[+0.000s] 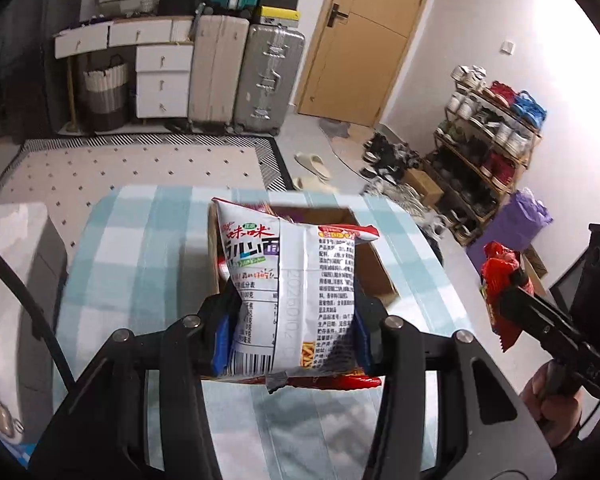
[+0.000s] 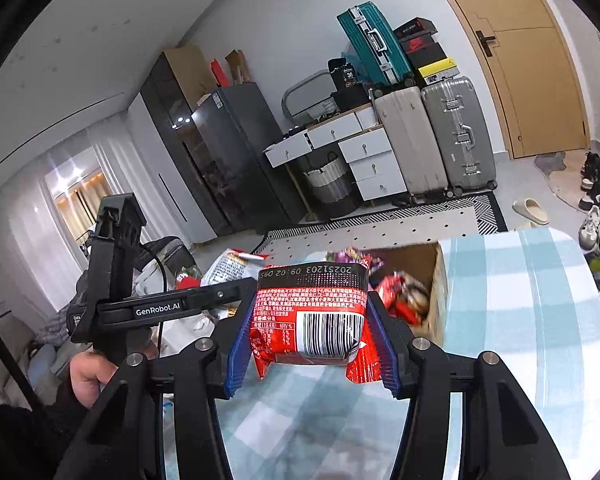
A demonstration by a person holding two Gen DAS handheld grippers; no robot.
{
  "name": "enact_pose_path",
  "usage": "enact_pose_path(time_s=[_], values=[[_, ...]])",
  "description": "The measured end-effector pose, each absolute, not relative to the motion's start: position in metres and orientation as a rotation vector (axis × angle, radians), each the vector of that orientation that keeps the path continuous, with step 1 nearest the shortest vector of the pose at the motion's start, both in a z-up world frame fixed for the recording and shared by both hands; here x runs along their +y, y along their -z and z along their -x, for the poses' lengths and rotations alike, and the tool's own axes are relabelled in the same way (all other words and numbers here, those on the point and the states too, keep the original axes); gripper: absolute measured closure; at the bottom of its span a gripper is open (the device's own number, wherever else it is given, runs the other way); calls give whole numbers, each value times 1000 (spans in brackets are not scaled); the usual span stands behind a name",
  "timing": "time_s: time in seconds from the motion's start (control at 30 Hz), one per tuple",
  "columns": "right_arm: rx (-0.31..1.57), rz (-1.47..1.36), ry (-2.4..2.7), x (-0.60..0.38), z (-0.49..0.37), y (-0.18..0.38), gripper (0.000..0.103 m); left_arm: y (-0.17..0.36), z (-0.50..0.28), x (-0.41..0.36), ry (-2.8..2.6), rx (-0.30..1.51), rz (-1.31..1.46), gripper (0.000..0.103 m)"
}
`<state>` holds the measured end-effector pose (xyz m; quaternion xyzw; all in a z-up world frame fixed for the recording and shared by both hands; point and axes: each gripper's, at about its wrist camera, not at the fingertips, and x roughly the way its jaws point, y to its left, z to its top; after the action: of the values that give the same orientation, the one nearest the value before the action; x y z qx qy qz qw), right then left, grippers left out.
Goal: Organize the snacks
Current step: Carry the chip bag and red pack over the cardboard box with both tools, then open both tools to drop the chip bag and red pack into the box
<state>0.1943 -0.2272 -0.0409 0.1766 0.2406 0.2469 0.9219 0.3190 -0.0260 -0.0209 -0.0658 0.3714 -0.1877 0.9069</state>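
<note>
Two tongs grip snacks: left tongs (image 1: 292,340) clamp white packet (image 1: 292,280), right tongs (image 2: 310,340) clamp red packet (image 2: 312,320).

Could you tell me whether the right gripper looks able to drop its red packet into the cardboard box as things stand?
Probably yes. The right gripper holds the red packet above the table, and the cardboard box just ahead has an open top with snacks inside; nothing stands between them.

Left tongs (image 1: 296,320) point down at a slant, blue pads clamped on a white bag (image 1: 296,280). Right tongs (image 2: 312,336) nearer level, pads pinching a red pack (image 2: 312,320). A hand (image 2: 86,376) grips the left handle.
</note>
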Motion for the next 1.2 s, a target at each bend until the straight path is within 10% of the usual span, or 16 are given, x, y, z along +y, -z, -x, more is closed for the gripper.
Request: enact_pose_path(time_s=[1.2], values=[[682, -213, -402, -209, -381, 63, 50, 77, -453, -73, 383, 869, 129, 59]])
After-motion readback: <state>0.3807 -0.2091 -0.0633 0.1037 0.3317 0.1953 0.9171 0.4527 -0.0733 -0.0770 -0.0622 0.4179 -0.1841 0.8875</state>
